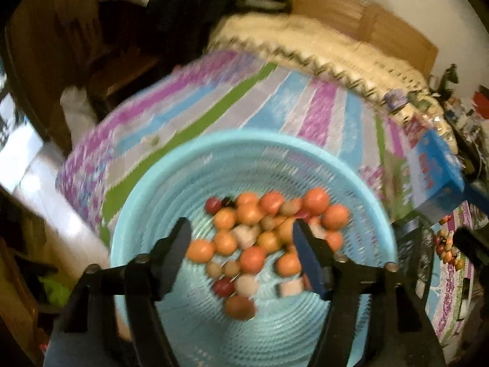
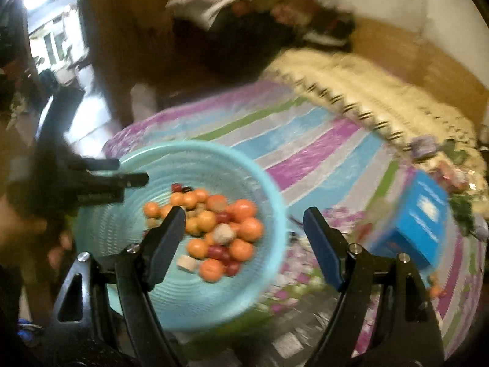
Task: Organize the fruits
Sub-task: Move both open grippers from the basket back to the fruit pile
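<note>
A pile of small fruits (image 1: 262, 238), mostly orange with a few dark red and pale ones, is held in a light blue mesh basket (image 1: 214, 165) set on the striped cloth (image 1: 275, 101) of the tabletop. The left tool (image 1: 241, 238) is held open above the basket, nothing between its fingers. The right tool (image 2: 244, 223) is likewise spread open, empty, over the basket's right rim. A blue box (image 2: 418, 223) is seen near the basket's right.

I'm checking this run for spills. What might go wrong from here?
The fruits lie loose and heaped in the blue basket, so nudging one may roll the others. The left claw and right claw are both open over the basket and may bump each other. Both views are blurred, so aim may be off.
</note>
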Tool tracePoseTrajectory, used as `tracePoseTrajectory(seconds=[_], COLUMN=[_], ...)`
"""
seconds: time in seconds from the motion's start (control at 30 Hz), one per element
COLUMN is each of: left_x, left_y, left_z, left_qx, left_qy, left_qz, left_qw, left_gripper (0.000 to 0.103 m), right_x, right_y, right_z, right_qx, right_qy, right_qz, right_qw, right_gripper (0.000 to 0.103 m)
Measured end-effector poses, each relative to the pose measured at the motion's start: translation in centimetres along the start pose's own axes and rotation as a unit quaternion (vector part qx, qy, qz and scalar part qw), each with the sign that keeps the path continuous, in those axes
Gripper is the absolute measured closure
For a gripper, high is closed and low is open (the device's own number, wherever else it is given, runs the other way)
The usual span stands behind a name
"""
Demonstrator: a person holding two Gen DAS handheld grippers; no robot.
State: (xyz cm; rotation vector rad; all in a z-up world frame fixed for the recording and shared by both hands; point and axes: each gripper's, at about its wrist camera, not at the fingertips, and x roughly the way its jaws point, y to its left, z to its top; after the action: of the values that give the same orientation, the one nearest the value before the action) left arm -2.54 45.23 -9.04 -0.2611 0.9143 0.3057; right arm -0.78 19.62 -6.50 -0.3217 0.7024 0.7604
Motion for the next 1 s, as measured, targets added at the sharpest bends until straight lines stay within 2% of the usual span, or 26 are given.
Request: tracePoseTrajectory(seconds=[0.13,0.23,0.33,0.43,0.53,0.67,0.83,1.0], left_x=[-2.2,-4.0,-5.7,-6.7,-6.6,-4.6,0.3,3.6], left_y=[-5.0,-10.1,-15.6,-21.5,-26.2,-32.2,-38.5,-41.8], left_z=[0.3,-0.1,-1.3,-3.1,-4.9,-7.8,-12.5,-14.9], left_qx=[0.046,0.089,0.135,0.183,0.215,0.246,0.279,0.290], left_qy=[-0.048,-0.077,-0.105,-0.112,-0.096,-0.061,0.009,0.037], left_qz=[-0.035,-0.071,-0.117,-0.165,-0.205,-0.244,-0.228,-0.186], left_qw=[0.9972,0.9905,0.9783,0.9628,0.9500,0.9360,0.9329,0.9380], left_gripper=[0.024,0.018,0.016,0.016,0.016,0.016,0.016,0.016], right_x=[-3.2,-5.5,-7.3,-8.8,-10.2,-11.5,-11.0,-10.8], right_y=[-3.4,-6.7,-9.9,-12.8,-15.1,-18.1,-21.9,-23.8], right_z=[-4.3,-7.6,-10.8,-14.3,-17.7,-21.9,-27.0,-29.6], right_qx=[0.035,0.080,0.125,0.155,0.192,0.234,0.276,0.288], right_qy=[-0.029,-0.041,-0.040,-0.024,-0.011,0.005,0.043,0.060], right_qz=[-0.042,-0.070,-0.102,-0.142,-0.165,-0.193,-0.223,-0.230], right_qw=[0.998,0.993,0.986,0.977,0.967,0.953,0.934,0.928], right_gripper=[0.019,0.018,0.015,0.015,0.015,0.015,0.015,0.015])
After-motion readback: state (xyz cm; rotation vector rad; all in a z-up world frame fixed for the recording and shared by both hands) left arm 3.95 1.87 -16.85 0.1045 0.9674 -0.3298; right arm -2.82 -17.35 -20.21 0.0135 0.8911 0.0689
